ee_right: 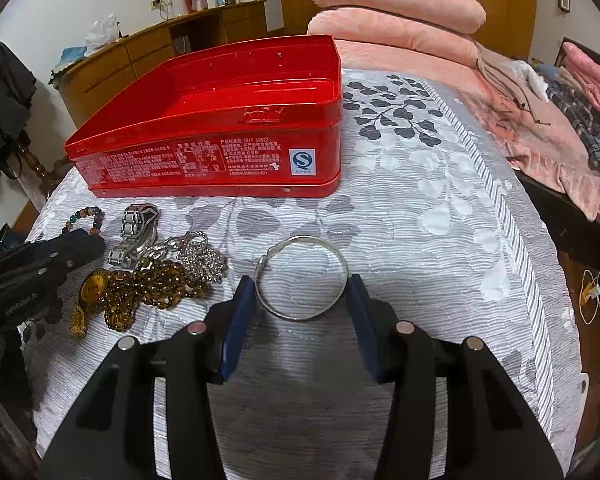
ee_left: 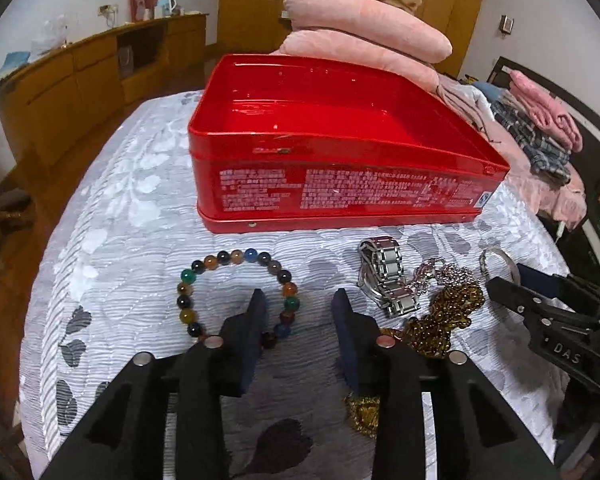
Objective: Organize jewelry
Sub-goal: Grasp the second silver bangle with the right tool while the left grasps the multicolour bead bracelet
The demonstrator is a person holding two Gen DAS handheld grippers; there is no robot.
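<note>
An open red tin box (ee_left: 340, 188) (ee_right: 204, 160) stands empty on the quilted bed cover. In front of it lie a multicoloured bead bracelet (ee_left: 192, 278) (ee_right: 85, 213), a silver link watch (ee_left: 388, 276) (ee_right: 134, 228), a silver chain (ee_left: 456, 274) (ee_right: 202, 258), an amber bead necklace (ee_left: 444, 320) (ee_right: 148, 284) and a thin silver bangle (ee_right: 304, 278) (ee_left: 496, 258). My left gripper (ee_left: 298, 304) is open, its left finger over the bracelet's right side. My right gripper (ee_right: 302, 292) is open, its fingers either side of the bangle.
Folded pink quilts (ee_left: 364, 36) (ee_right: 396, 8) are stacked behind the box. Clothes (ee_left: 540, 132) pile at the right of the bed. A wooden cabinet (ee_left: 80, 76) stands along the far left wall. The bed edge drops off at the right (ee_right: 540, 260).
</note>
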